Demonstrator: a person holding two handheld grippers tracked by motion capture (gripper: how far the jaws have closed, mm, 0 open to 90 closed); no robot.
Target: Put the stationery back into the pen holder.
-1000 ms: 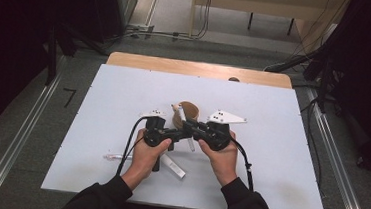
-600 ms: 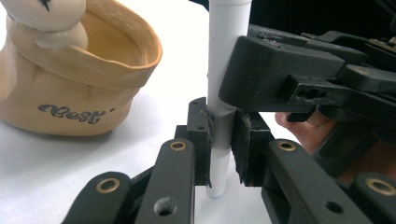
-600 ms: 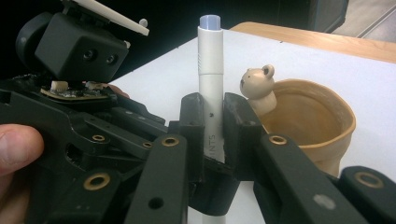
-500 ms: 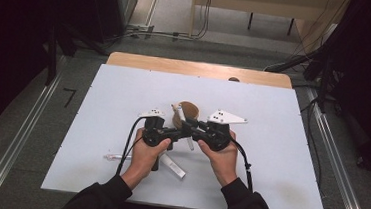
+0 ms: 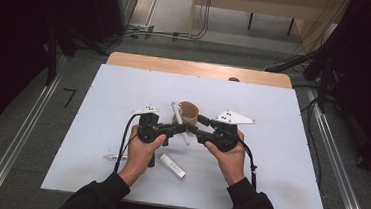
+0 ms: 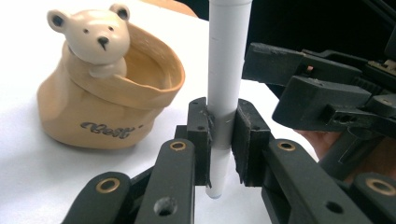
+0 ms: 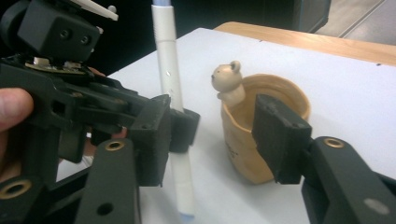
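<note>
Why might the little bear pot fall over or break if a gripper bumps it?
The bear pot looks like glazed ceramic, so it is probably hard, a bit heavy and could chip. Its slumped sack shape sits on a wide base, so a light nudge would likely slide it, not tip it. The glossy surface may feel slippery to the jaws.
</note>
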